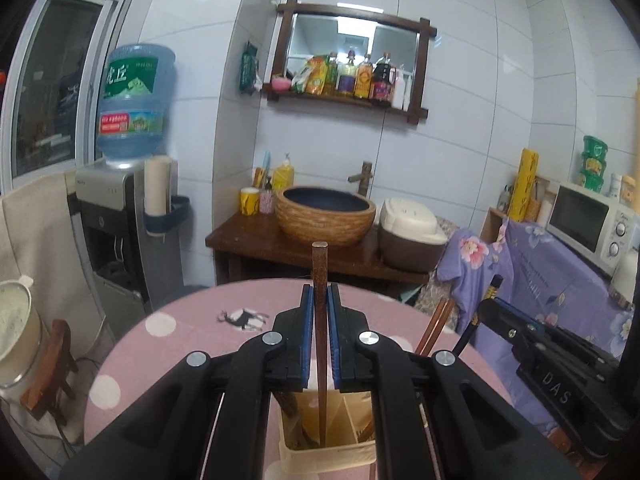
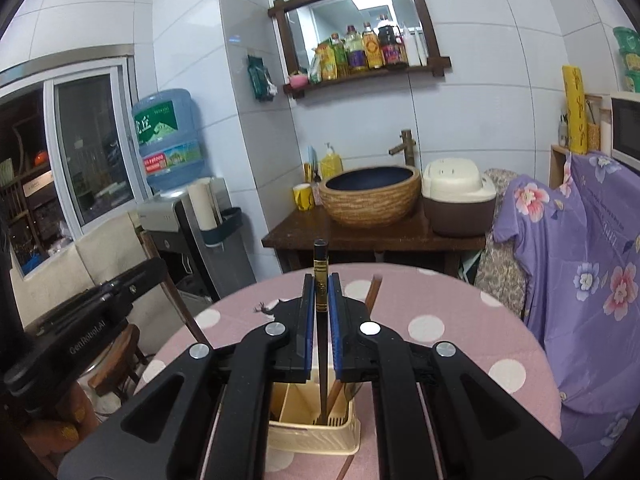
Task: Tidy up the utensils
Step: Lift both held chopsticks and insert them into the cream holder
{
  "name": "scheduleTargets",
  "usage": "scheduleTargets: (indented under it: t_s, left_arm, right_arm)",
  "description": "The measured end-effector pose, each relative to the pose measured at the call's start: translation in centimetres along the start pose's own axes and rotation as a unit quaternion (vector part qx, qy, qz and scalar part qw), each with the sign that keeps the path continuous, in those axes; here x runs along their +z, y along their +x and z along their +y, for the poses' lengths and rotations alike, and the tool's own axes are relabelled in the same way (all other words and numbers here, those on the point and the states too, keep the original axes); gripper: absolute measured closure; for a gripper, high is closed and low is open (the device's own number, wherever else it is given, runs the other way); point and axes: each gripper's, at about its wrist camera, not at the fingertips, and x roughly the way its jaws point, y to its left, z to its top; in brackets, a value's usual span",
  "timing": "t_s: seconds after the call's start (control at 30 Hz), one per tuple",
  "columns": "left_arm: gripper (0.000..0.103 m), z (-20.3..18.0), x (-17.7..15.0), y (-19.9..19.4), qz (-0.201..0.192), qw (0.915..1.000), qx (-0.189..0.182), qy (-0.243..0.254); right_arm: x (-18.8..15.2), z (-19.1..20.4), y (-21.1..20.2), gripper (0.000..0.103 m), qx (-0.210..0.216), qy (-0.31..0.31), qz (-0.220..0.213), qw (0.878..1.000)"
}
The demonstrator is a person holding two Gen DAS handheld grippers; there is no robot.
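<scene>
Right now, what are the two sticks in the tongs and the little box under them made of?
The reddish-brown chopstick in the left tongs looks like wood: matte and grainy. The black chopstick with gold bands in the right tongs looks lacquered or plastic: glossy. The cream ribbed utensil holder looks like moulded plastic.

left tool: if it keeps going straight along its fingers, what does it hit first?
Nothing close, it seems. The left tool, shut on a brown chopstick, points across the pink table toward the wooden counter with the basin. That counter looks first in line; depth unclear.
</scene>
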Motion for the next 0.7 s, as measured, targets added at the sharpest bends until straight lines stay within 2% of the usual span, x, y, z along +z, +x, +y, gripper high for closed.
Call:
scheduleTargets:
  t_s: [0.13, 0.37, 0.47, 0.63, 0.7]
  left_arm:
    - [0.095, 0.5, -2.4, 1.1, 0.024, 0.9997, -0.004, -0.004]
    - [0.095, 0.9, -4.4, 2.4, 0.049, 0.9987, -0.007, -0.013]
    - [0.095, 1.1, -4.7, 2.3, 0.043, 0.9990, 0.000, -0.014]
    - [0.095, 1.2, -4.8, 1.9, 0.046, 0.9987, -0.014, -0.018]
    - [0.088, 1.1, -4.9, 1.7, 0.046, 0.9986, -0.019, -0.016]
  right_arm:
    - [-1.6, -0.4, 0.9, 0.095, 0.000, 0.004, 0.014, 1.000]
    - [-3.4, -0.8, 1.4, 0.095, -0.003, 0.001, 0.019, 1.000]
    - [-3.7, -0.8, 1.1, 0.095, -0.006, -0.003, 0.011, 1.000]
    - [-3.8, -0.8, 0.8, 0.095, -0.003, -0.008, 0.003, 1.000]
    - [-4.0, -0.9, 0.7, 0.095, -0.004, -0.010, -0.001, 1.000]
